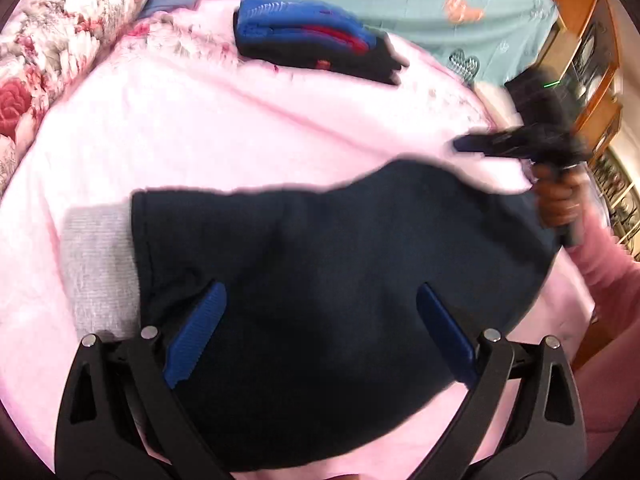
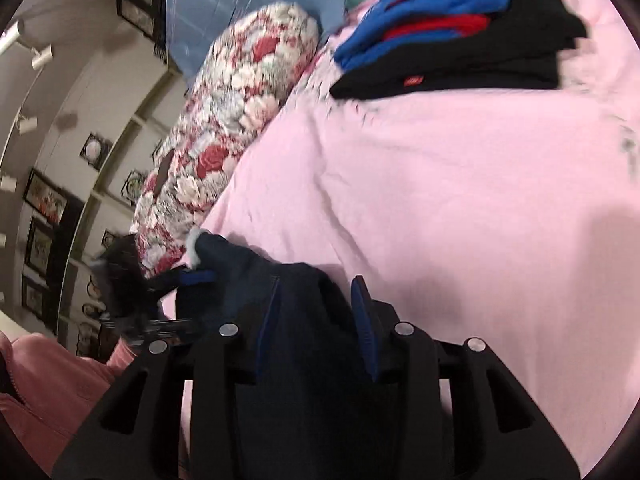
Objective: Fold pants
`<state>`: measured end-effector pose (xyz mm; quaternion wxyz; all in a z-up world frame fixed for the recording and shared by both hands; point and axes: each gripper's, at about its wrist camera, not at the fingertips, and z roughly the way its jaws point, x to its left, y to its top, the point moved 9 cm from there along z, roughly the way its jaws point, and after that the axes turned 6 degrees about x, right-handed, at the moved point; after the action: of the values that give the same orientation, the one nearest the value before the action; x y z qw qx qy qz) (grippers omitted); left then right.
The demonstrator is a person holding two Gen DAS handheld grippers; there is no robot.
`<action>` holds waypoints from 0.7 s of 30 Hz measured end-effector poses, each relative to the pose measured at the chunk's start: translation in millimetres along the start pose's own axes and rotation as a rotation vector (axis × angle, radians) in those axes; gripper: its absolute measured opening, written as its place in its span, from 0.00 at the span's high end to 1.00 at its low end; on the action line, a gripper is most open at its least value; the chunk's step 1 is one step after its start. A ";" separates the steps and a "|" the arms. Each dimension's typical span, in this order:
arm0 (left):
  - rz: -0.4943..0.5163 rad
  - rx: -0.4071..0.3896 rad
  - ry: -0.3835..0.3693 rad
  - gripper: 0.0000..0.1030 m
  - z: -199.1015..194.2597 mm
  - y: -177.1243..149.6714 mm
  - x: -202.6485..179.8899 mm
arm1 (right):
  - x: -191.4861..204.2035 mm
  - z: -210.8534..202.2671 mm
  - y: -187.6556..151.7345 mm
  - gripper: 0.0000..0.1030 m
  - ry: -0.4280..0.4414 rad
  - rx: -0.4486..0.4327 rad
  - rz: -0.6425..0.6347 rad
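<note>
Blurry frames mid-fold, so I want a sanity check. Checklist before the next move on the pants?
1. Left gripper empty: ok. Its jaws are wide open above the pants.
2. Right gripper released: ok. Its jaws are apart, and the left view shows its tips past the pants' edge with no cloth lifted.
3. Pants flat: cannot tell. The frames are blurred, and the right view shows some bunching.
4. Grey band in view: ok. It sticks out at the pants' left end.
5. Stack clear of the pants: ok. It sits apart at the far side.
6. Bare sheet beyond the pants to fold onto: ok.
</note>
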<state>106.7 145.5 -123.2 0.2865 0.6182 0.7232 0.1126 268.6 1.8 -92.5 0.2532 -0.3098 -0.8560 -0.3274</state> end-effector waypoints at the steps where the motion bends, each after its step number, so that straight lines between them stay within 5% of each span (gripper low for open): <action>1: 0.020 -0.001 0.030 0.05 -0.3 0.0 -3.3 | 2.9 -11.3 -11.2 0.63 -0.035 -0.024 -0.004; 4: 0.059 -0.003 0.103 0.05 -2.5 1.2 -15.1 | 2.3 -32.8 -44.5 0.59 -0.168 -0.056 -0.008; 7: 0.078 -0.015 0.053 0.05 -6.5 1.6 -34.4 | -16.1 -80.2 -81.0 0.56 -0.334 -0.133 0.048; 14: 0.056 0.002 0.081 0.04 13.0 -4.1 -40.5 | -97.2 -277.4 -188.1 0.50 -0.738 -0.556 0.497; 18: 0.039 -0.004 0.060 0.04 12.1 -3.6 -38.7 | -141.3 -313.6 -250.7 0.50 -0.775 -0.609 0.753; 21: 0.055 0.001 0.072 0.04 13.3 -5.9 -40.9 | -154.3 -288.4 -261.0 0.50 -0.682 -0.574 0.807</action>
<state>112.1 102.4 -125.8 0.2567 0.6336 0.7158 0.1424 258.3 -416.3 -106.4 -0.0252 -0.7538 -0.5812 -0.3055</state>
